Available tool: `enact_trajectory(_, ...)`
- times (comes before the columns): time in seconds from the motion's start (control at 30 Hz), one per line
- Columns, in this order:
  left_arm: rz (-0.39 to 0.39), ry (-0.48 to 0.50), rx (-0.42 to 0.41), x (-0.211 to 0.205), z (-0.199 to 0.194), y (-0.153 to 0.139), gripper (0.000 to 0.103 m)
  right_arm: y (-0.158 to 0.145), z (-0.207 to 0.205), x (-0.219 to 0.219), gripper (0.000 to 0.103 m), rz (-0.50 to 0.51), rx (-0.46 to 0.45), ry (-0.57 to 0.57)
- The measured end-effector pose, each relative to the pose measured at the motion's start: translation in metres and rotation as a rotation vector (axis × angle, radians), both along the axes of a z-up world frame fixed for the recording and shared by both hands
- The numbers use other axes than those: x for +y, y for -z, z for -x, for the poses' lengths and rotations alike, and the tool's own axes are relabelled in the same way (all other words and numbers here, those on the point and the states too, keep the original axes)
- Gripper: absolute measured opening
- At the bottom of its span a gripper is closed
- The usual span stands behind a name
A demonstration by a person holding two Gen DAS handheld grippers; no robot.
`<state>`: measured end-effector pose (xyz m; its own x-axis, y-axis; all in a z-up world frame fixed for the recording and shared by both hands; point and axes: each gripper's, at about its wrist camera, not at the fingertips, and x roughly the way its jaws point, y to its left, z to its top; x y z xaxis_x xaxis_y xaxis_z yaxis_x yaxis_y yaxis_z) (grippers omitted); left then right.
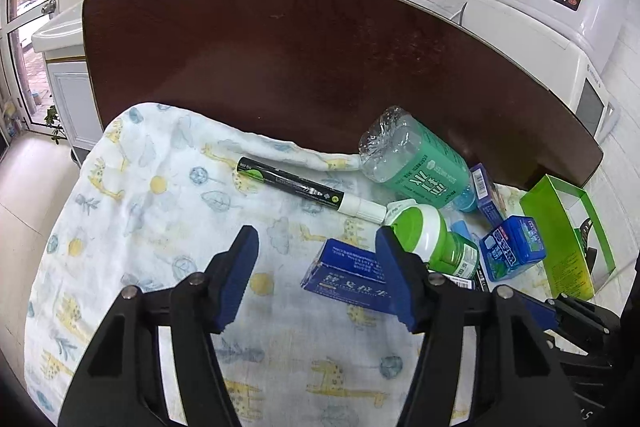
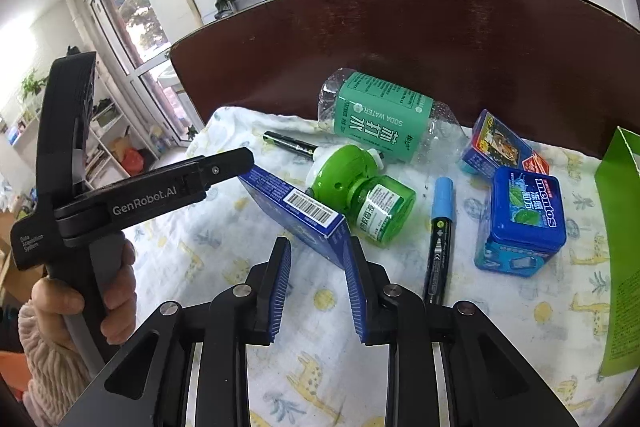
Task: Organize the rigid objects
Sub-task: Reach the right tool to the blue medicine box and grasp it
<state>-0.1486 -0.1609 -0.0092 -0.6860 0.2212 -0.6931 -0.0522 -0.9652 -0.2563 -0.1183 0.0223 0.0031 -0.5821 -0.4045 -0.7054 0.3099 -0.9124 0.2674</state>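
Note:
A flat blue box [image 2: 296, 203] is tipped up off the giraffe-print cloth [image 2: 280, 367]. Its near end sits between the tips of my right gripper [image 2: 319, 243], which is shut on it with narrow jaws. My left gripper [image 1: 316, 233] is open over bare cloth. The same blue box [image 1: 344, 279] lies partly behind its right finger, and no pad presses on it. In the right wrist view one of the left gripper's fingers [image 2: 224, 167] reaches the box's raised far end. A hand [image 2: 116, 287] holds that gripper's handle.
On the cloth lie a green soda water bottle [image 2: 380, 119], a green-capped jar [image 2: 360, 183], a blue-capped marker [image 2: 440, 239], a white-capped marker [image 1: 296, 187], a mentos tin [image 2: 524, 223] and a small blue box [image 2: 496, 147]. A green open carton [image 2: 620, 247] stands at the right. Dark wooden table [image 1: 280, 47] extends beyond.

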Motion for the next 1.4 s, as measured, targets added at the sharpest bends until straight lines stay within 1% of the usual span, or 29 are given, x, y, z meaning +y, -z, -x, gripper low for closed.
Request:
enact_trajectory(0.07, -0.006, 0.019, -0.023, 0.001, 0.006, 0.005, 0.048, -0.001, 0.003, -0.001, 0.028, 0.009, 0.012, 0.030)
enact_trajectory(0.17, -0.028, 0.027, -0.020, 0.000, 0.006, 0.007, 0.048, -0.003, 0.010, -0.002, 0.028, 0.027, 0.028, 0.074)
enact_trajectory(0.23, -0.029, 0.037, -0.021, 0.000, 0.001, 0.007, 0.048, 0.000, 0.016, -0.004, 0.028, 0.038, 0.021, 0.098)
enact_trajectory(0.3, -0.026, 0.062, -0.020, 0.001, -0.008, 0.006, 0.048, 0.005, 0.022, -0.007, 0.028, 0.036, -0.005, 0.105)
enact_trajectory(0.37, -0.017, 0.079, -0.017, 0.004, -0.018, 0.007, 0.048, 0.012, 0.024, -0.011, 0.028, 0.039, -0.043, 0.085)
enact_trajectory(0.43, -0.006, 0.114, -0.025, 0.008, -0.031, 0.009, 0.048, 0.012, 0.018, -0.013, 0.028, 0.032, -0.039, 0.059)
enact_trajectory(0.53, 0.052, 0.148, -0.075, 0.019, -0.050, 0.020, 0.047, 0.016, 0.005, -0.018, 0.028, 0.003, -0.053, -0.012)
enact_trajectory(0.6, 0.076, 0.165, -0.089, 0.022, -0.065, 0.027, 0.047, 0.028, -0.004, -0.021, 0.028, -0.031, -0.099, -0.052)
enact_trajectory(0.67, 0.094, 0.164, -0.077, 0.021, -0.073, 0.027, 0.048, 0.036, -0.011, -0.018, 0.028, -0.037, -0.129, -0.059)
enact_trajectory(0.7, 0.106, 0.152, -0.060, 0.019, -0.074, 0.025, 0.050, 0.039, -0.014, -0.013, 0.028, -0.029, -0.136, -0.054)
enact_trajectory(0.73, 0.114, 0.130, -0.047, 0.015, -0.071, 0.023, 0.049, 0.041, -0.016, -0.008, 0.028, -0.020, -0.143, -0.044)
enact_trajectory(0.77, 0.111, 0.110, -0.044, 0.011, -0.064, 0.022, 0.049, 0.042, -0.015, -0.004, 0.028, -0.010, -0.152, -0.030)
enact_trajectory(0.87, 0.081, 0.097, -0.059, 0.002, -0.040, 0.021, 0.048, 0.043, -0.008, 0.005, 0.028, 0.040, -0.181, 0.022)
enact_trajectory(0.97, 0.084, 0.104, -0.103, 0.001, -0.016, 0.029, 0.047, 0.038, -0.005, 0.000, 0.028, 0.072, -0.178, 0.031)
enact_trajectory(1.0, 0.065, 0.118, -0.127, 0.001, -0.010, 0.033, 0.047, 0.037, -0.004, -0.003, 0.028, 0.077, -0.179, 0.035)
enact_trajectory(1.07, 0.049, 0.129, -0.163, 0.002, -0.005, 0.040, 0.045, 0.036, 0.001, -0.008, 0.028, 0.088, -0.187, 0.043)
enact_trajectory(1.13, 0.018, 0.162, -0.160, 0.004, -0.009, 0.039, 0.043, 0.037, 0.007, -0.012, 0.028, 0.082, -0.206, 0.063)
enact_trajectory(1.17, 0.016, 0.172, -0.149, 0.007, -0.012, 0.040, 0.044, 0.039, 0.010, -0.013, 0.028, 0.083, -0.217, 0.069)
enact_trajectory(1.23, 0.039, 0.177, -0.139, 0.011, -0.020, 0.039, 0.044, 0.044, 0.014, -0.015, 0.028, 0.073, -0.243, 0.083)
enact_trajectory(1.33, 0.002, 0.198, -0.154, 0.013, -0.033, 0.041, 0.042, 0.045, 0.016, -0.011, 0.028, 0.062, -0.234, 0.095)
enact_trajectory(1.4, 0.017, 0.209, -0.144, 0.019, -0.044, 0.040, 0.042, 0.043, 0.017, -0.006, 0.028, 0.041, -0.217, 0.096)
